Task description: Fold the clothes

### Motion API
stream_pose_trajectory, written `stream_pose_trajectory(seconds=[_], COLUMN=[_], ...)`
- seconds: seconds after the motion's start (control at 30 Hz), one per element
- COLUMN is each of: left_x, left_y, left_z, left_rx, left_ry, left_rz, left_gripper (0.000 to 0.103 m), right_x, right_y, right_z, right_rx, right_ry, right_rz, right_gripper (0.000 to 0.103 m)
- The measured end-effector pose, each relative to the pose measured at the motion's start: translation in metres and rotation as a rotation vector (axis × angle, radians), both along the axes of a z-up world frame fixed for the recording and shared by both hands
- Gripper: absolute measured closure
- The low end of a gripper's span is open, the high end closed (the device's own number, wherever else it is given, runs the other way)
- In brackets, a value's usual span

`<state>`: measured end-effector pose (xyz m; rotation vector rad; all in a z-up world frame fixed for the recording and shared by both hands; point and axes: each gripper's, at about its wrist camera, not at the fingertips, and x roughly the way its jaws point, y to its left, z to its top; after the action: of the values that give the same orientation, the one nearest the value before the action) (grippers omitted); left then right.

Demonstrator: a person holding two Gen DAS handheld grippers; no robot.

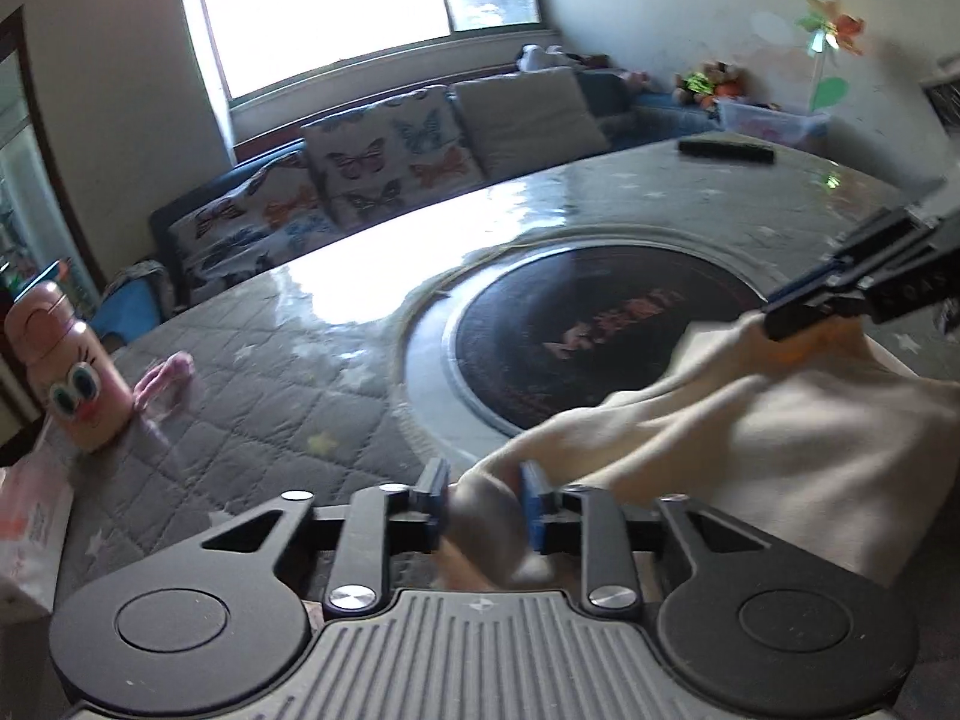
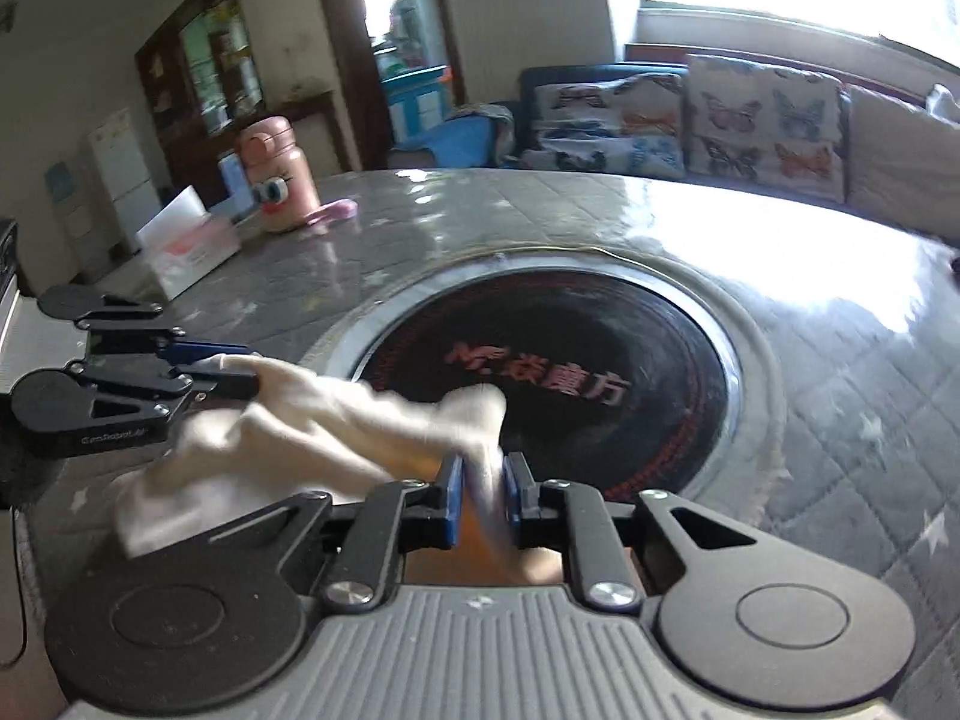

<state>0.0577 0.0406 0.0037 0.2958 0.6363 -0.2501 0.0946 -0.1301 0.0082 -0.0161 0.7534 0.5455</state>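
A: Are we gripping with both tongs?

B: Yes. Our left gripper (image 1: 483,501) and right gripper (image 2: 485,495) are each pinching the cream garment (image 1: 780,450), which is stretching between the 2, above the round black hotplate (image 2: 540,372).

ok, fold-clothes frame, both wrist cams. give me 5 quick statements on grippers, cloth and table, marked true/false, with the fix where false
1. Both grippers are closed on the cream garment. True: the left gripper and the right gripper each pinch a bunch of it.
2. The garment lies flat and fully folded. False: it is bunched and stretched between the two grippers.
3. A round black hotplate sits in the middle of the table. True.
4. The pink bottle lies on its side on the hotplate. False: it stands upright near the table's far edge, off the hotplate.
5. A sofa with butterfly-print cushions stands beyond the table. True.
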Motion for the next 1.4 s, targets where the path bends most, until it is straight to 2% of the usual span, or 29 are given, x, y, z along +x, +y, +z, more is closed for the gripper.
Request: stream_pose_trajectory(seconds=[0.07,0.23,0.5,0.63,0.87,0.97,1.0,1.07,1.23,1.33,1.4], left_x=[-0.001,-0.01,-0.046,-0.05,-0.044,-0.044,-0.045,-0.046,-0.047,-0.049,-0.052], left_y=[0.008,0.025,-0.003,-0.02,-0.014,-0.011,-0.01,-0.009,-0.007,-0.007,-0.007], left_z=[0.004,0.021,0.038,0.025,0.003,-0.001,-0.003,-0.004,-0.005,-0.003,0.002], left_rx=[-0.009,-0.038,-0.147,-0.129,-0.12,-0.134,-0.136,-0.137,-0.146,-0.147,-0.143], left_ry=[-0.01,-0.055,-0.061,-0.029,0.025,0.04,0.044,0.046,0.047,0.041,0.031], left_rz=[0.041,0.135,0.037,-0.006,0.033,0.048,0.051,0.052,0.054,0.055,0.053], left_gripper=[0.068,0.071,0.071,0.07,0.07,0.07,0.07,0.069,0.069,0.069,0.069], right_x=[-0.003,-0.016,-0.024,-0.024,-0.026,-0.027,-0.025,-0.025,-0.03,-0.02,-0.02], right_y=[-0.006,-0.016,-0.034,-0.039,-0.043,-0.039,-0.038,-0.033,-0.022,-0.019,-0.02], right_z=[0.001,0.012,-0.001,-0.007,-0.012,-0.015,-0.017,-0.016,-0.004,-0.015,-0.016], right_rx=[0.001,-0.012,0.0,0.006,0.037,0.02,0.004,-0.035,-0.122,-0.157,-0.161], right_ry=[-0.014,-0.047,0.013,0.019,0.018,0.025,0.023,-0.006,-0.097,-0.046,-0.044], right_rz=[-0.023,-0.045,-0.128,-0.172,-0.217,-0.233,-0.221,-0.213,-0.207,-0.196,-0.191], right_gripper=[0.081,0.08,0.08,0.08,0.079,0.082,0.092,0.099,0.099,0.099,0.096])
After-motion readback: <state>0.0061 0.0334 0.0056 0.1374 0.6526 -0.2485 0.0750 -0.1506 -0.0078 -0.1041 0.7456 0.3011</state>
